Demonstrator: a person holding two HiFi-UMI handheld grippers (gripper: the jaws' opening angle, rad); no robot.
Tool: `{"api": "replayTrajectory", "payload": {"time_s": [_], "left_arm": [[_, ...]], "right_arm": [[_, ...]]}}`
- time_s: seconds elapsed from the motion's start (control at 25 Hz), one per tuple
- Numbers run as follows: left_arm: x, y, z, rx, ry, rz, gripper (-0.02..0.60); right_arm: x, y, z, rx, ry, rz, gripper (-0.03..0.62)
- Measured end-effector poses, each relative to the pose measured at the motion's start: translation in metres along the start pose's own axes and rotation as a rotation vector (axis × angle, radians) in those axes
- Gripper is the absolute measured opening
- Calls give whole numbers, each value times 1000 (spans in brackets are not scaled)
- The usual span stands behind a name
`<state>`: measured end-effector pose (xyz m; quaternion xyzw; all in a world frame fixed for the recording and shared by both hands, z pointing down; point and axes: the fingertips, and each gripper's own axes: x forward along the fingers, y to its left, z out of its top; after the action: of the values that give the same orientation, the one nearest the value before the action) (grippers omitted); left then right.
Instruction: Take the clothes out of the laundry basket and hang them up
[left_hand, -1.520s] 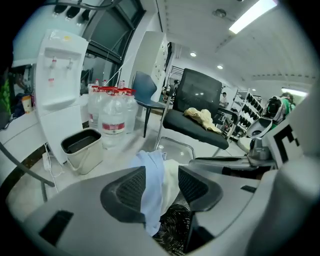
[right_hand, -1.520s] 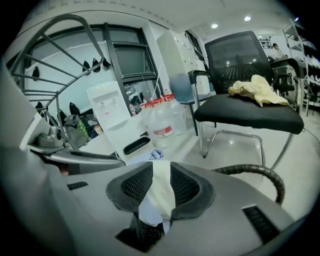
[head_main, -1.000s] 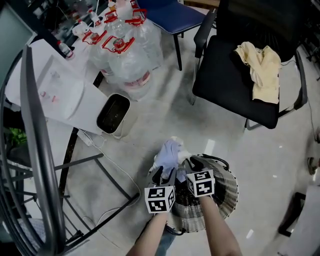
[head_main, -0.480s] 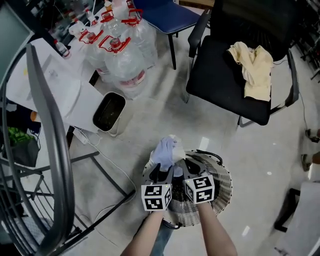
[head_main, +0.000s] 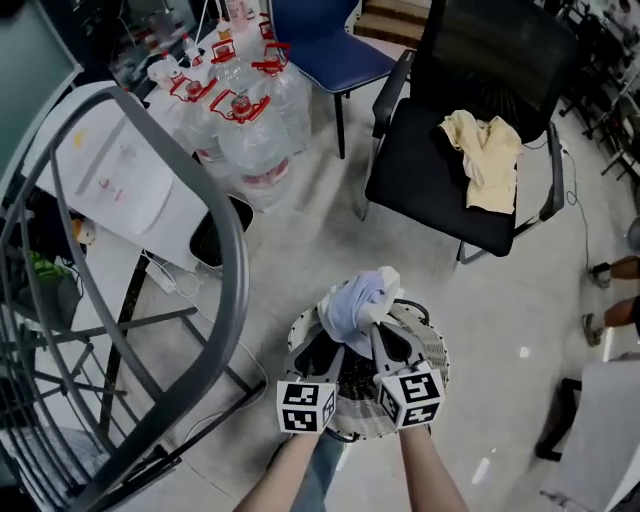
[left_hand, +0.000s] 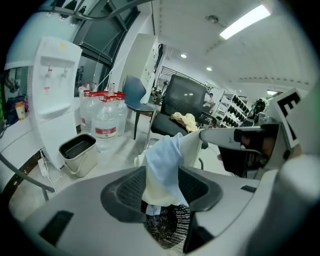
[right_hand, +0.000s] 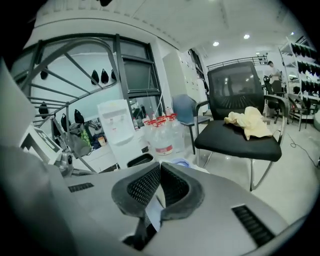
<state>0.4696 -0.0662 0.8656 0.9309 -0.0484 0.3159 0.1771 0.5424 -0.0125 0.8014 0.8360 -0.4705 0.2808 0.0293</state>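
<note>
A pale blue and cream garment (head_main: 357, 298) is bunched up above the round white wire laundry basket (head_main: 432, 372) on the floor. My left gripper (head_main: 325, 352) grips its lower left part. In the left gripper view the garment (left_hand: 165, 165) fills the gap between the dark pads of the left gripper (left_hand: 162, 187), with the basket (left_hand: 167, 227) below. My right gripper (head_main: 378, 332) holds the bundle from the right. In the right gripper view, the right gripper (right_hand: 160, 187) has its jaws pressed together on a thin fold of the garment (right_hand: 154, 214).
A black office chair (head_main: 420, 180) with a yellow cloth (head_main: 485, 160) stands ahead on the right. Water bottles (head_main: 245, 125), a white water dispenser (head_main: 125, 180) and a small bin (head_main: 210, 240) are on the left. A grey drying rack rail (head_main: 215, 200) arches at the near left.
The right gripper's jaws have closed on the garment. Both grippers have raised the bundle a little higher above the basket.
</note>
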Motion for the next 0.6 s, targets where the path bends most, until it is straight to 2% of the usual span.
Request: {"api": "replayTrajectory", "payload": {"time_s": [0.2,0.32,0.44,0.6], "left_arm": [[-46,-22,14,23,-20,-50,215],[-81,-47,25,86,-30,-94,215],[-119,-78,37,139,-35,-176,218],[-168,-100,41,190,-9,-237,277]], "right_arm": [[-56,14,42,-15,-65,-43,3],[-92,27,67,-23,-98,-60,3],[-133,43,98,-27,-151,-73,3],[-186,75,139,-23,-223,-86,3]]}}
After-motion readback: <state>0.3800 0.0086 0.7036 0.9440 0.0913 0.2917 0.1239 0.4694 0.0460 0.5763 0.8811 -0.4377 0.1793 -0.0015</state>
